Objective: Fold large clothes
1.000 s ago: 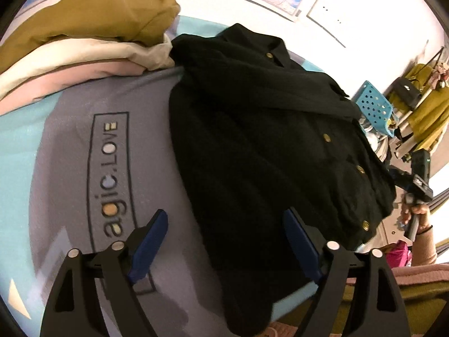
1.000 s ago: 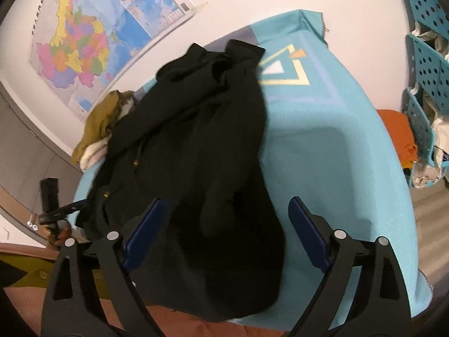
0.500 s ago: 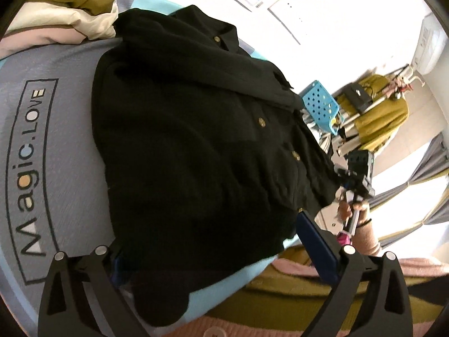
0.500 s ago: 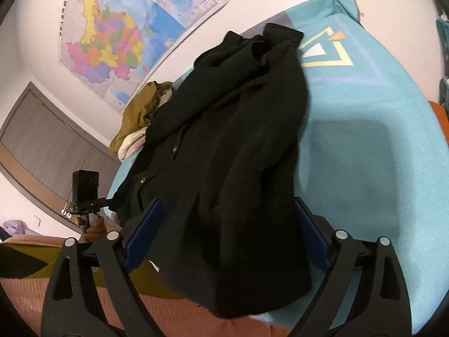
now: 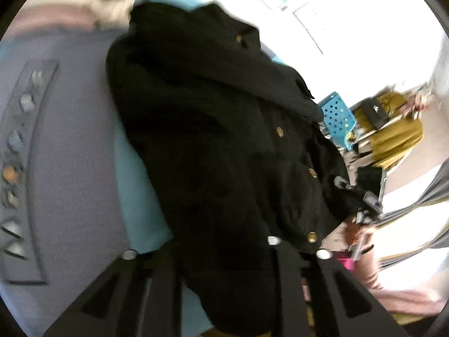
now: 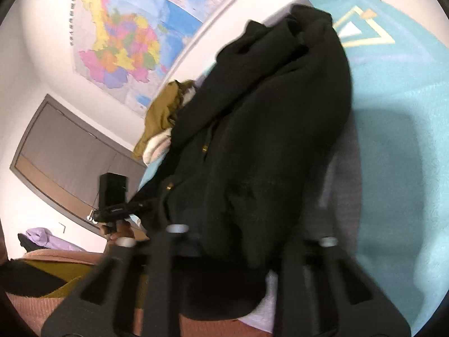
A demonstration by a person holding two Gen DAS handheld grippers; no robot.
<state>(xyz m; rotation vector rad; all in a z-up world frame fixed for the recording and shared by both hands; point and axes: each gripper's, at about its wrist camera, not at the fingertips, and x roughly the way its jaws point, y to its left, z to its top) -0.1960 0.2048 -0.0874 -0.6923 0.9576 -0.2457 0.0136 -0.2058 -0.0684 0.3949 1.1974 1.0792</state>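
Nearest each lens, both black two-finger grippers were closed on the near hem of the black fleece button-front jacket [image 5: 213,129]: the left gripper [image 5: 224,255] with its fingers drawn together on the fabric, the right gripper [image 6: 238,252] likewise pinching the hem, though blur hid the fingertips themselves. The jacket lay lengthwise on the teal and grey printed table cover [image 6: 398,146], its near edge raised in the grippers, its far end resting near the cover's triangle print. Judged from its loose, bunched state, folding had barely begun; the lift of the hem appeared to be the first fold, with flattening and further folds remaining. One jacket was in hand, and four gold buttons showed in the left view. Beyond it sat one pile of other clothes [image 6: 162,118], olive on top with cream and pink beneath. Farther off stood a blue perforated plastic basket [image 5: 338,118] and a coloured wall map [image 6: 123,36].
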